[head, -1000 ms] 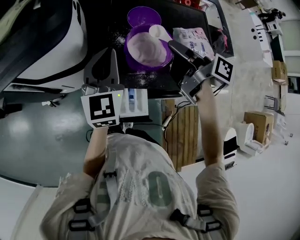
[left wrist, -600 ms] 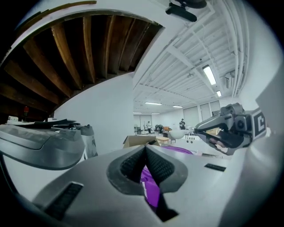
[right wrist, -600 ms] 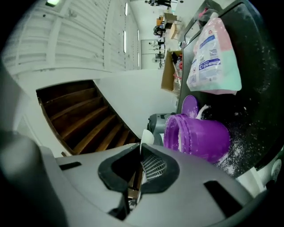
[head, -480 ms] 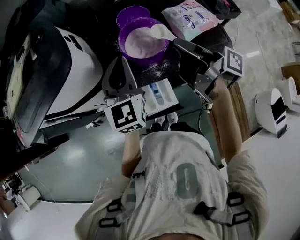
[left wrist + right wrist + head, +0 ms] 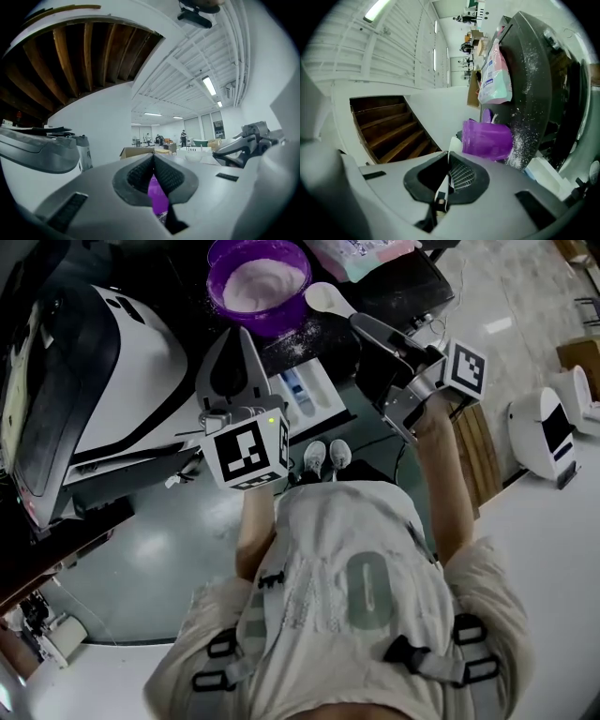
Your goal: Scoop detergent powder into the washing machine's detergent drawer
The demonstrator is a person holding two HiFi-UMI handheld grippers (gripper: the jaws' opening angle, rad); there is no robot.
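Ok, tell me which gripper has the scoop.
The right gripper, shut on the white scoop by its handle; the left gripper is shut on nothing.

The head view is dim and flat, darkest over the washer (image 5: pixel 131 362) at upper left; the pale floor (image 5: pixel 141 549) carries a soft sheen, and the white scoop (image 5: pixel 328 298) nearly blows out. Both gripper views are fisheye, with black corners and bowed lines. Strip lights (image 5: pixel 209 85) glare overhead in the left gripper view. The nearest fingers (image 5: pixel 461 176) look soft and out of focus.
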